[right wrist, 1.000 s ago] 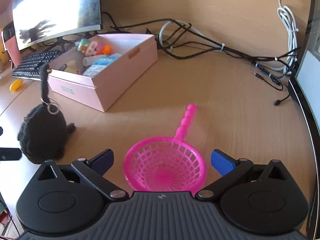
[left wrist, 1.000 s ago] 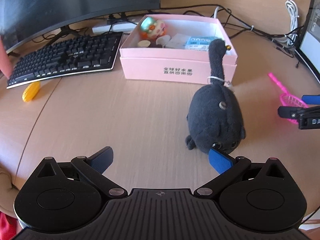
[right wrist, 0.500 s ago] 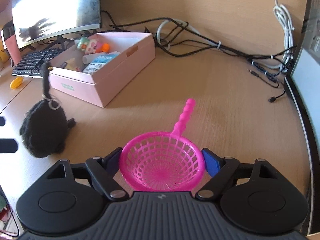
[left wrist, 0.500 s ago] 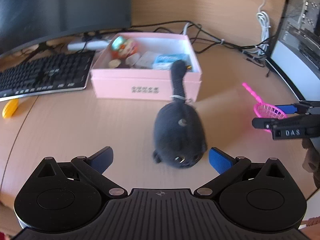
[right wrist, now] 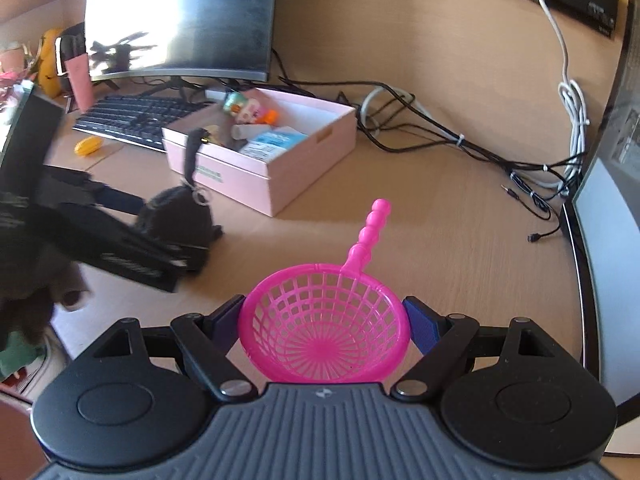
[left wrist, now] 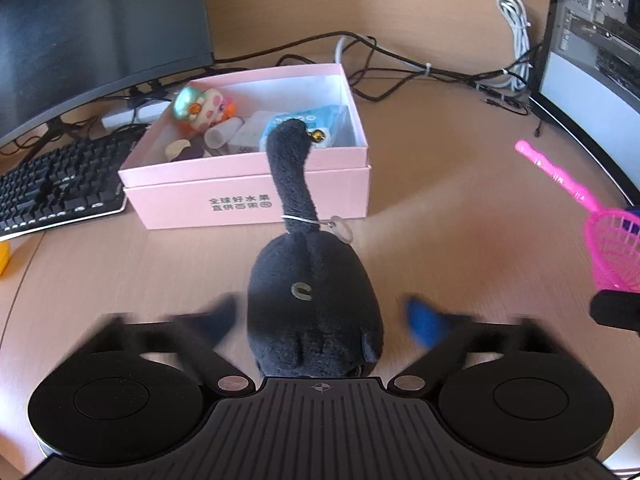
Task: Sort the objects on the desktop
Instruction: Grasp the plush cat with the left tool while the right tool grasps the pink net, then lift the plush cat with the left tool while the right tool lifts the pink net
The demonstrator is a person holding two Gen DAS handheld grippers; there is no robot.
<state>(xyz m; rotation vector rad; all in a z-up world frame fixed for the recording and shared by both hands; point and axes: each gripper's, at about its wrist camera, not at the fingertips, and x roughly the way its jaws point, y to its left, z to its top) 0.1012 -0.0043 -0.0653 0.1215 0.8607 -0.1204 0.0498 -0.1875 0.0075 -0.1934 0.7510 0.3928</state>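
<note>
Pink cardboard makes up the box in the middle of the left wrist view, and its front wall carries two rows of dark printed characters, upside down from this side and too small to read with certainty. Inside it lie a blue-and-white packet with tiny print that cannot be read, and a round toy figure with pink spots.

At the bottom centre of that view the left gripper points steeply down at the wooden desk. Its jaws are closing, blurred by motion, with the black plush cat between them; the right blue pad does not yet press on the plush, and the left one stands right at its flank. The cat sits on the desk just in front of the box, tail upright, a small bell at the tail's tip and a metal ring hanging from its base.

In the right wrist view the right gripper angles down at lower centre, its two blue pads pressed against opposite sides of the pink plastic net, holding the basket by its rim. The beaded handle points up and away toward the middle of the frame. White lettering on the left gripper's arm at mid left is blurred beyond reading.

A black keyboard lies at upper left, below a monitor, with a yellow toy just in front of the keyboard.
</note>
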